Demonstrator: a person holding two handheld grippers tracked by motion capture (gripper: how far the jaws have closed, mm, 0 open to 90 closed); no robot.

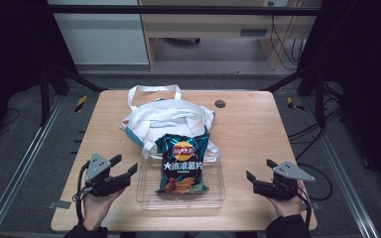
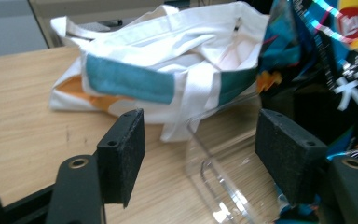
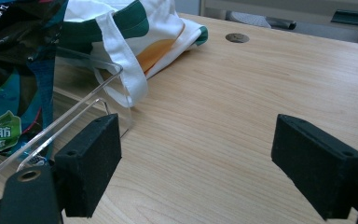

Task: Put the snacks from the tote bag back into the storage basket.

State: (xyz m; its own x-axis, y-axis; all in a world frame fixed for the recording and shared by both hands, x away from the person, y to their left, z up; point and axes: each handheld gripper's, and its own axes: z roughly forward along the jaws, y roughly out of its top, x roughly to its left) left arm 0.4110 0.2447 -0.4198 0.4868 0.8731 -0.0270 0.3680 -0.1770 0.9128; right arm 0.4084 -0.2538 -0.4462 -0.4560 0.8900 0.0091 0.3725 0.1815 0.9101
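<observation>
A chip bag [image 1: 182,163] lay in a clear tray [image 1: 213,196] at the counter's [image 1: 258,129] near middle, its top leaning on a white tote bag [image 1: 166,119] just behind. The left tongs [image 1: 125,167] stood released just beside the tray's left wall, nothing between the pads. The right tongs [image 1: 259,171] hung released, near the tray's right side. 1 round hole [image 1: 220,103] lay beyond the tote.

Wooden table [image 1: 258,134], round grommet [image 1: 220,103]
</observation>
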